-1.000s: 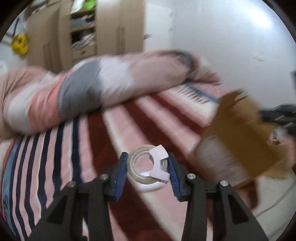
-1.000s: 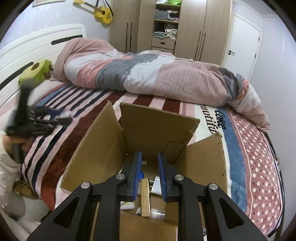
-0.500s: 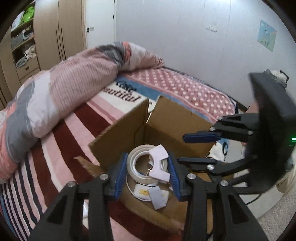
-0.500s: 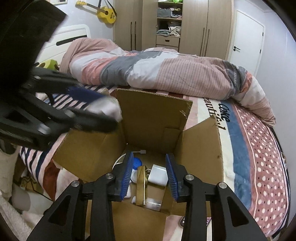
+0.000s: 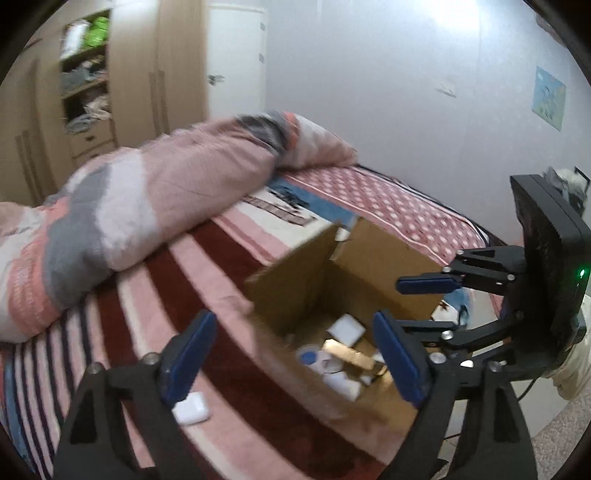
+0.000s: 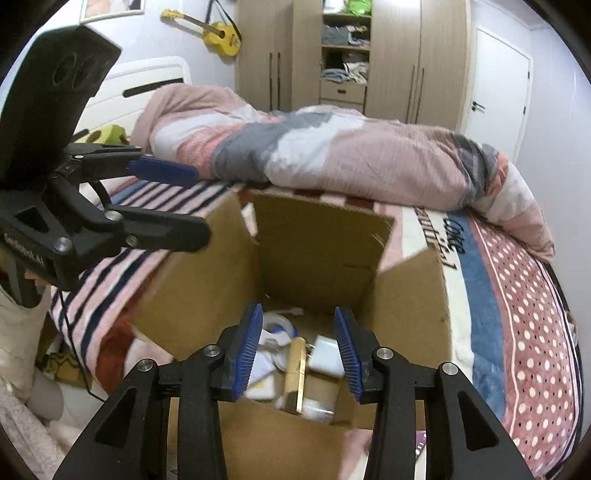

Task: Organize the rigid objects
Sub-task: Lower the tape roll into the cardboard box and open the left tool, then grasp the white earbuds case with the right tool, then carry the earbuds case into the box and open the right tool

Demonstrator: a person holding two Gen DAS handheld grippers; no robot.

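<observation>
My left gripper (image 5: 291, 354) stands with its jaws spread wide and nothing between the blue pads (image 5: 190, 352). Just below its left finger, a small white earbud case (image 5: 190, 412) lies on the striped bedspread (image 5: 122, 295). Ahead and to the right of that gripper sits the open cardboard box (image 5: 295, 280), its flaps standing up. On the box floor I see a white charger block (image 5: 346, 329), a gold-coloured bar (image 5: 349, 354) and a round item with a blue centre (image 5: 308, 356), all lying close together; motion blur prevents finer identification.

My right gripper (image 6: 300, 350) is likewise parted, holding nothing, and hangs over the near side of the cardboard box (image 6: 321, 258). Directly beyond its fingertips I see the gold-coloured bar (image 6: 295, 376) lying lengthwise, the white charger block (image 6: 327, 356) touching its right side, and a tape roll (image 6: 277, 326) with white pieces to its left.

Farther out from both grippers, a rolled duvet (image 6: 332, 147) lies across the bed behind the box. Beyond it stands a wardrobe (image 6: 391, 59), and a yellow ukulele (image 6: 218, 31) hangs on the wall to the left.
</observation>
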